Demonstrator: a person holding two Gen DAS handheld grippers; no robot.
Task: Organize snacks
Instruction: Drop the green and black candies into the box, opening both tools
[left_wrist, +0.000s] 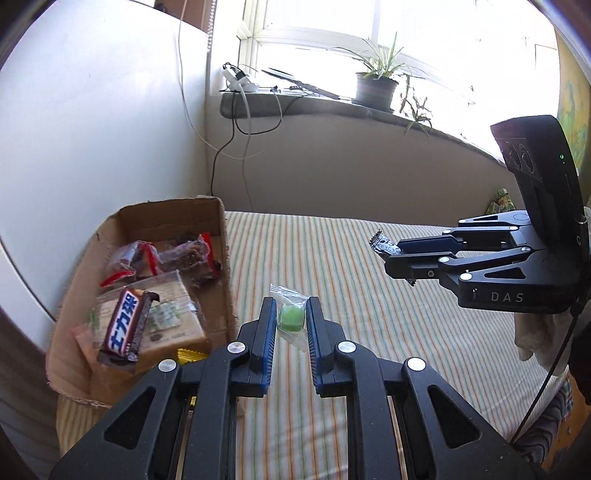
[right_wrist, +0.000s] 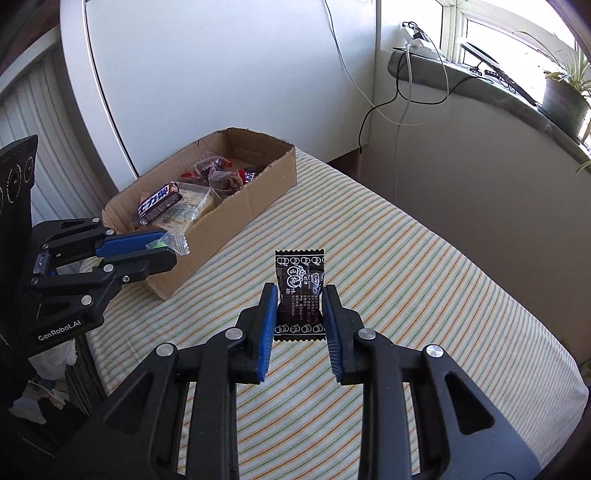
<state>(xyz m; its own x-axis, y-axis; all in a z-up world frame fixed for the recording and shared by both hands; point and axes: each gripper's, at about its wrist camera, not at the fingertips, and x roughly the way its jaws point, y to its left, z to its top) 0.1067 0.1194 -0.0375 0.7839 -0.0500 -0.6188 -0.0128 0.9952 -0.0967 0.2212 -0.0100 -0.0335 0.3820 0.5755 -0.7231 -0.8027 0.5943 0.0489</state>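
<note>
a: as the left wrist camera looks down its fingers, what does it show?
b: the left gripper (left_wrist: 290, 317) pinches a green candy in clear wrap (left_wrist: 291, 318) above the striped tabletop (left_wrist: 369, 295). a cardboard box (left_wrist: 218, 280) of snacks sits just to its left.

a: and the right wrist camera?
b: the right gripper (right_wrist: 300, 300) pinches a black candy wrapper (right_wrist: 300, 284) upright above the stripes. the box stands further back, to the left.
</note>
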